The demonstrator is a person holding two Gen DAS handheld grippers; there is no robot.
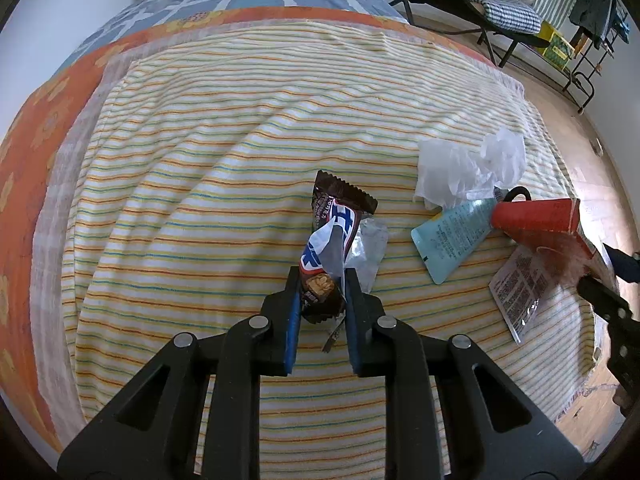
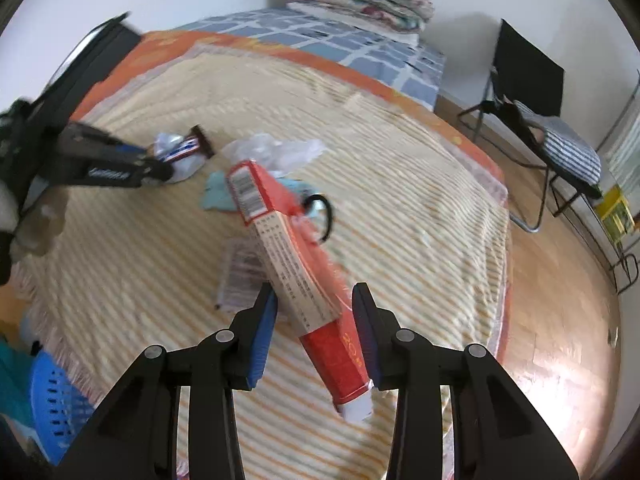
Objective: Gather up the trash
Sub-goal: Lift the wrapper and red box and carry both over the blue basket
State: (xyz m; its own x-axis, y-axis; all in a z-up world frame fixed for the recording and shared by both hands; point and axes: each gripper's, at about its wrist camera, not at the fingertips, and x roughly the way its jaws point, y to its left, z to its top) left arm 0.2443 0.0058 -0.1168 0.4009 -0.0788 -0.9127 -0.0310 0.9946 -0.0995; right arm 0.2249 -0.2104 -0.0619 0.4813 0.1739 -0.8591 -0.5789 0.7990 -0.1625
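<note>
Blue basket (image 2: 56,408), right view only

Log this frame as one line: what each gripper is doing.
left gripper: shut on candy wrapper | right gripper: open around red box, not clamped | on striped towel: tissue, blue sachet

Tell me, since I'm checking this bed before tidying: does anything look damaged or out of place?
Yes. Litter lies on the striped blanket: a crumpled white plastic wrap, a flattened teal tube, a printed sachet. The red carton between the right gripper fingers has a torn, frayed side. The left gripper pinches a twisted candy wrapper.
</note>
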